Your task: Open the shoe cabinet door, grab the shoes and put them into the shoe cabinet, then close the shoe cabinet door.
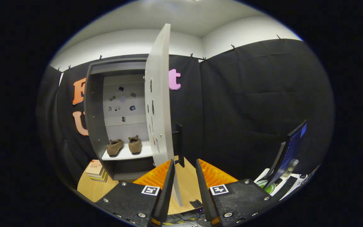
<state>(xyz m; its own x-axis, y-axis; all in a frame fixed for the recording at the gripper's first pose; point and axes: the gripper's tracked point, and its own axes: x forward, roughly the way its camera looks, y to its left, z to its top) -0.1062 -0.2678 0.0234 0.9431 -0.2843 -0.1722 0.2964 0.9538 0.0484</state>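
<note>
The grey shoe cabinet (94,107) stands on the wooden table against the booth wall. Its pale door (158,94) is swung wide open, edge-on toward me. Two brown fuzzy shoes, one at left (114,147) and one at right (134,144), sit side by side on the white shelf (143,153) inside the cabinet. My gripper (184,161) is open. The door's lower free edge runs down between the fingers, close to the left finger (168,176) and apart from the right finger (202,176). The shoes lie beyond the fingers, to the left.
A stack of books (95,170) lies on the wooden table (187,184) left of the cabinet's base. A black stand (179,142) rises just behind the door. A tilted monitor (290,151) and keyboard (290,184) are off to the right.
</note>
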